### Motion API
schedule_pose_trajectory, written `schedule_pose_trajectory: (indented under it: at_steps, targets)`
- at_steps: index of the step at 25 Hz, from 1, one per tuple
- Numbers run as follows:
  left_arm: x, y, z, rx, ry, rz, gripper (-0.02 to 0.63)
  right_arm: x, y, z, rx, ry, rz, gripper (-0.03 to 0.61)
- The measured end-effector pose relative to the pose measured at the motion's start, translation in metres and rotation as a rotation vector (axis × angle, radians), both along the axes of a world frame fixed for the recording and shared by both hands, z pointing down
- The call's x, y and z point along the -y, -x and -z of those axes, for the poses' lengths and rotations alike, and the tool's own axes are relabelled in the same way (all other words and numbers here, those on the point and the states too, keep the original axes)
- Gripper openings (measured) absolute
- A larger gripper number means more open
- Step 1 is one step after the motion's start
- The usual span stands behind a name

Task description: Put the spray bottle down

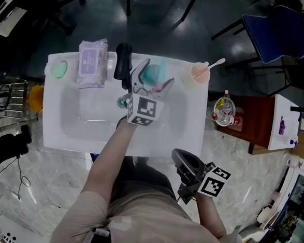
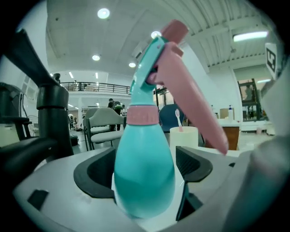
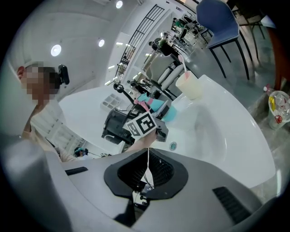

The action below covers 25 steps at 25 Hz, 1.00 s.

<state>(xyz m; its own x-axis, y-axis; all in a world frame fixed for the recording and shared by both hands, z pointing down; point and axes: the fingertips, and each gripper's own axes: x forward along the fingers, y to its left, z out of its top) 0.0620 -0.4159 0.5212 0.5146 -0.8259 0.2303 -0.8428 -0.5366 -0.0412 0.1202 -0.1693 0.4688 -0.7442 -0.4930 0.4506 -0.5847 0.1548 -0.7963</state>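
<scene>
**Bottle down, back the left hand-held gripper out clean**

The teal spray bottle [image 2: 145, 167] with its pink trigger stands upright on the sink's [image 1: 78, 134] rear ledge, between the black faucet [image 1: 123, 59] and the toothbrush cup [image 1: 200, 72]. The left hand-held gripper [image 1: 154, 80] is released: jaws spread wide either side of the bottle's belly, pads not pressing it. The right hand-held gripper [image 3: 147, 171] is clenched on nothing, well back near the person's body.

Placement looks done; the retreat is left. Best to pull straight back along the jaws' line with no sideways swing, since the faucet is close on the left and the trigger overhangs the right jaw. Any clip would likely topple the bottle into the basin.
</scene>
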Motion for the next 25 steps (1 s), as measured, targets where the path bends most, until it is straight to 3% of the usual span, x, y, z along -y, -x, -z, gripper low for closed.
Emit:
schedule_pose_trajectory:
  at_steps: [2,5,9,13,19,20,22,25]
  targets:
    - [0.0,0.001,-0.008,0.035,0.005,-0.005,0.394,0.005,-0.001,-0.002,-0.01,-0.008,0.006,0.02]
    - [0.003,0.002,-0.012,0.008,0.012,-0.014,0.394,0.021,0.0,-0.002,-0.039,-0.046,0.009,0.02]
    - [0.005,-0.003,-0.011,-0.035,0.019,-0.069,0.394,0.069,0.006,0.02,-0.198,-0.246,0.068,0.021]
    - [0.004,-0.006,-0.01,-0.048,0.013,-0.104,0.394,0.123,0.019,0.057,-0.39,-0.526,0.204,0.021]
    - [0.001,-0.01,-0.008,-0.054,0.003,-0.141,0.394,0.169,0.04,0.065,-0.6,-0.742,0.399,0.023]
    - [0.0,-0.01,-0.008,-0.051,-0.001,-0.146,0.394,0.175,0.042,0.062,-0.652,-0.773,0.436,0.032]
    - [-0.001,-0.012,-0.008,-0.046,-0.006,-0.159,0.394,0.184,0.045,0.058,-0.78,-0.835,0.54,0.155]
    - [-0.002,-0.015,-0.007,-0.051,-0.009,-0.183,0.394,0.199,0.05,0.058,-1.028,-1.001,0.727,0.161]
